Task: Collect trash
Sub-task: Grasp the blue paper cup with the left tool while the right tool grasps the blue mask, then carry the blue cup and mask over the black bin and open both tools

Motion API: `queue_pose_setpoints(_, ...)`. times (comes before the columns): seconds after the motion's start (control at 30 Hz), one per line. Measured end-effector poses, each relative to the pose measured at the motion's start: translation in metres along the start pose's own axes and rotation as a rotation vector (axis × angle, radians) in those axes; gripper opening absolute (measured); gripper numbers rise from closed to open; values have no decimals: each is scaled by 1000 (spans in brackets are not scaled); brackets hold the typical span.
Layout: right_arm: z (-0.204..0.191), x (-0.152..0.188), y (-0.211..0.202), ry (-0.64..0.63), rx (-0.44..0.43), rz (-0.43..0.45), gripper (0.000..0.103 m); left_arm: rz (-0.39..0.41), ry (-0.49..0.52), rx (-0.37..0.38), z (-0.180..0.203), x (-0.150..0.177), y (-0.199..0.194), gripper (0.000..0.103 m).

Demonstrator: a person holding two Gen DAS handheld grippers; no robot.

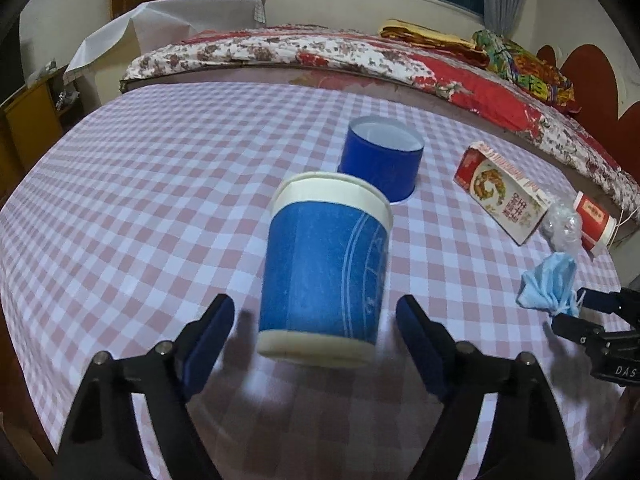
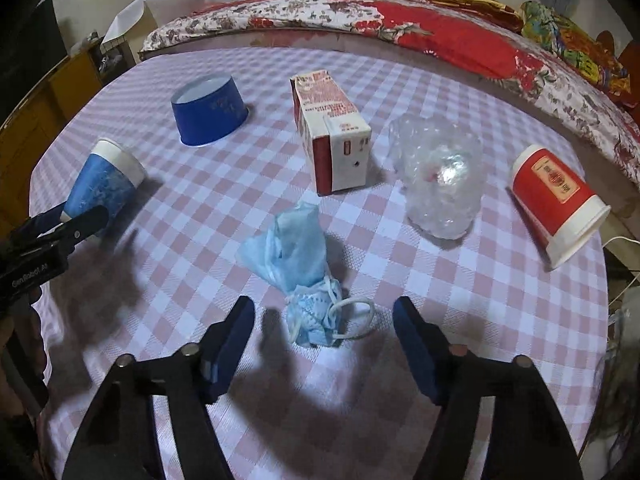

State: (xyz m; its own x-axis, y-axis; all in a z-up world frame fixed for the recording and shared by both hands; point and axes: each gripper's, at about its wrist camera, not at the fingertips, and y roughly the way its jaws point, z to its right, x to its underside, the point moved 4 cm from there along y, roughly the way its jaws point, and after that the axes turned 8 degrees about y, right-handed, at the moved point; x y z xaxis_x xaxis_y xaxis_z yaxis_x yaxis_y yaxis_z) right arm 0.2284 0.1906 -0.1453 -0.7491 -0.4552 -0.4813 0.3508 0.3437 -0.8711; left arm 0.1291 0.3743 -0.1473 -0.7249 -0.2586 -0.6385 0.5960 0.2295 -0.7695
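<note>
Fingers (image 1: 208, 344) of the left gripper (image 1: 316, 344) spread wide apart around the blue cup (image 1: 326, 272), not touching it; right gripper (image 2: 324, 344) gapes just as wide at the crumpled face mask (image 2: 304, 280). Beyond the mask on the checked tabletop (image 2: 440, 300): carton (image 2: 332, 136), plastic wad (image 2: 440, 184), red cup (image 2: 560, 204), blue tub (image 2: 208, 110).

The desk (image 2: 400, 264) carries a matt woven cloth in pink and white check. The blue cup (image 1: 324, 272) is matt paper with a white rolled rim. The blue tub (image 1: 380, 158) has a smooth, slightly glossy paper wall. The carton (image 2: 332, 136) is printed card with a low sheen. The bubble wrap (image 2: 440, 184), right of centre, is clear glossy plastic. The face mask (image 2: 300, 272) is soft non-woven fabric. The red cup (image 2: 560, 204) is smooth paper. The fingers (image 2: 234, 344) bear matt blue pads on black plastic.
</note>
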Motion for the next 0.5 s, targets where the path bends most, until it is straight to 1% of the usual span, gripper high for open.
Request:
queue_pose_setpoints(0.1,0,0,4,3,-8,-7,61,-9,18,-1,3,-1,4,78)
queue_pose_setpoints(0.13,0,0,4,5,-11,-4,58,-11,22,2,4,-1,5,75)
queue_pose_setpoints(0.17,0,0,4,3,-10,-2,56,-13,26,6,5,-1,6,68)
queue_pose_setpoints(0.2,-1,0,4,3,-11,-2,50,-17,31,9,6,-1,7,64)
queue_pose_setpoints(0.23,0,0,3,5,-14,-1,40,-16,34,9,6,-1,7,62)
queue_pose_setpoints(0.27,0,0,3,9,-17,1,33,-15,39,12,7,0,7,62)
queue_pose_setpoints(0.3,1,0,2,12,-19,5,29,-13,40,24,7,0,5,61)
queue_pose_setpoints(0.5,9,1,-17,42,-39,48,28,29,51,61,20,-3,-13,60)
